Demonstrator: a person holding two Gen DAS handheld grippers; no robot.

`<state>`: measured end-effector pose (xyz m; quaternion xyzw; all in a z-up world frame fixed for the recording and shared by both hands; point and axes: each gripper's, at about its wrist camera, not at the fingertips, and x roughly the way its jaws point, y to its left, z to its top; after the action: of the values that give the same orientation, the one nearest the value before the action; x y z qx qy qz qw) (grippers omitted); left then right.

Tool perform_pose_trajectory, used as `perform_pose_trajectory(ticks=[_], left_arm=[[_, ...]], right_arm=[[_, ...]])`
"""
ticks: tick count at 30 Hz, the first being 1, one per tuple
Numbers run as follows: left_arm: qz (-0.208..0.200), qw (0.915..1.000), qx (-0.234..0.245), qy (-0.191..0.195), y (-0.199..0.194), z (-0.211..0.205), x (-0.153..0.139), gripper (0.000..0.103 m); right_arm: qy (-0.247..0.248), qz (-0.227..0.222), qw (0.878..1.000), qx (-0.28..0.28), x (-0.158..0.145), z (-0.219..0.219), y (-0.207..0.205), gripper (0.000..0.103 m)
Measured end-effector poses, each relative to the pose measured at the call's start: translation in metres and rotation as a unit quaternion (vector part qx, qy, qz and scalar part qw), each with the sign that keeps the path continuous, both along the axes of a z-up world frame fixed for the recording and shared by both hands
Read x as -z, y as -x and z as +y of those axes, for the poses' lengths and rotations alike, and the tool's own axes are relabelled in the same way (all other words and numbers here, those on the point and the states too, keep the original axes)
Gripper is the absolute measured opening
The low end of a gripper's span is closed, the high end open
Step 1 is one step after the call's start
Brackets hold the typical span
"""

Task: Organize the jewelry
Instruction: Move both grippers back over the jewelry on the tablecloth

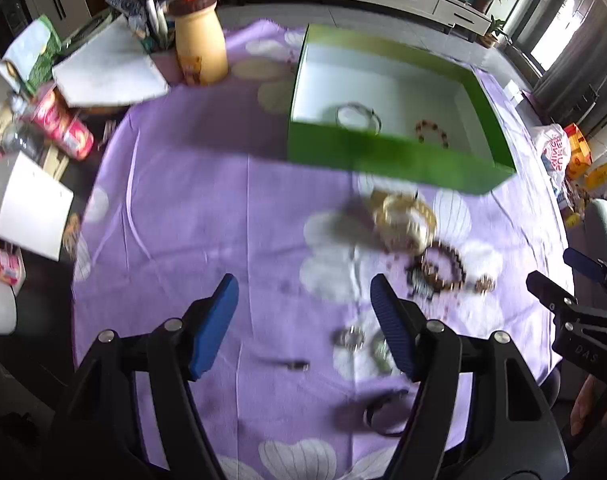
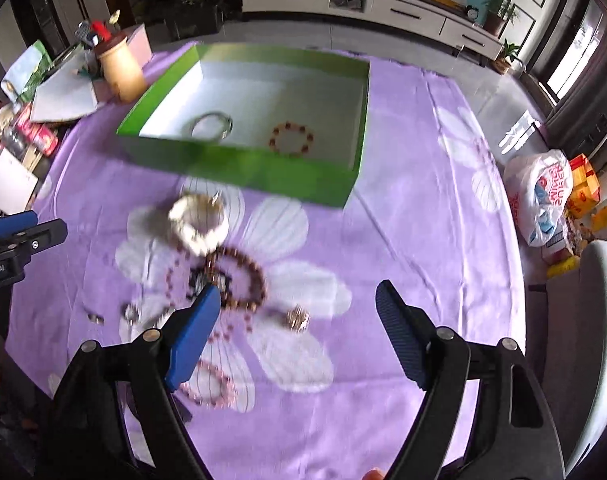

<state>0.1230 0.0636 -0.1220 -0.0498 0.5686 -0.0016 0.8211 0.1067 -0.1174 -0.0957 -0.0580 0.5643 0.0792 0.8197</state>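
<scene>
Left gripper [image 1: 303,312]: jaws spread, nothing held, hovering above purple cloth [image 1: 191,208]. Right gripper [image 2: 295,320]: likewise spread and empty, over the loose pile. Green box [image 2: 239,168] beyond, already holding a silver bangle [image 2: 211,126] and a red bead bracelet [image 2: 292,139]. Still out on cloth: pale bangle [image 2: 199,222], brown bead bracelet [image 2: 239,280], small ring [image 2: 297,318]. Step judged: between transfers. Next: descend, close on one piece, carry over the box wall.
</scene>
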Motion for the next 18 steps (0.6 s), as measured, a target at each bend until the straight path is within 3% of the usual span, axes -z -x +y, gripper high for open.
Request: perform_pose_trajectory(ticks=[2, 5, 8, 13, 18], left_arm=[[0.012, 0.9999, 0.007, -0.001, 0.016, -0.001, 0.013, 0.068], [0.031, 0.9993, 0.020, -0.001, 0.029, -0.003, 0.030, 0.052], [0.031, 0.9990, 0.033, -0.003, 0.032, -0.006, 0.039, 0.044], [0.018, 0.9973, 0.072, 0.005, 0.010, -0.026, 0.039, 0.045], [0.047, 0.9967, 0.060, 0.027, -0.031, -0.051, 0.046, 0.046]], right_arm=[[0.001, 0.008, 1.000, -0.014, 0.007, 0.007, 0.015, 0.079], [0.006, 0.017, 0.999, -0.041, 0.014, 0.016, 0.035, 0.071], [0.014, 0.019, 0.999, -0.034, 0.019, 0.015, 0.038, 0.066], [0.011, 0.035, 0.999, 0.011, 0.032, -0.001, 0.011, 0.065], [0.008, 0.066, 0.997, 0.041, 0.052, -0.011, -0.015, 0.065]])
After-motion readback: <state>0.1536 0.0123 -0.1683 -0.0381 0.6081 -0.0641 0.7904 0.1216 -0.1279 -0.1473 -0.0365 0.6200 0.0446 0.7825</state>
